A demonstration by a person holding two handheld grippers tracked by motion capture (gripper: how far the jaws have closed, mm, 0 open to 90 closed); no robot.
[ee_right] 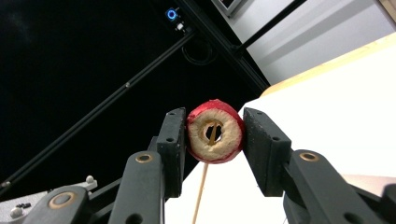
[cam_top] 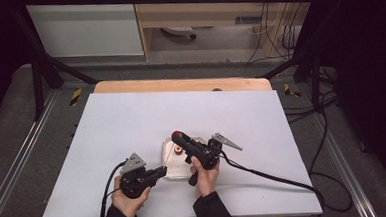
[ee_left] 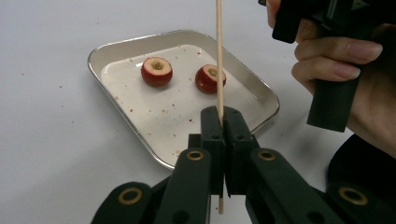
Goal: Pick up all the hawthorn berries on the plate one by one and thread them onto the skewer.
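Observation:
My left gripper (ee_left: 223,116) is shut on a thin wooden skewer (ee_left: 218,56) that stands upright in front of a small steel tray (ee_left: 122,43). Two cored red fruits (ee_left: 157,71) (ee_left: 209,78) lie in the tray. My right gripper (ee_right: 214,126) is shut on a third cored red fruit (ee_right: 225,145), tilted up, and the skewer (ee_right: 201,191) rises from below into the fruit's hole. In the high view the right gripper (cam_top: 176,136) hangs over the tray (cam_top: 167,164), with the left gripper (cam_top: 162,170) at the tray's near left edge.
A white sheet (cam_top: 131,121) covers the table and carries red crumbs around the tray. The right hand (ee_left: 341,60) is close on the right in the left gripper view. A black cable (cam_top: 274,177) trails right across the sheet. Dark frame bars stand behind the table.

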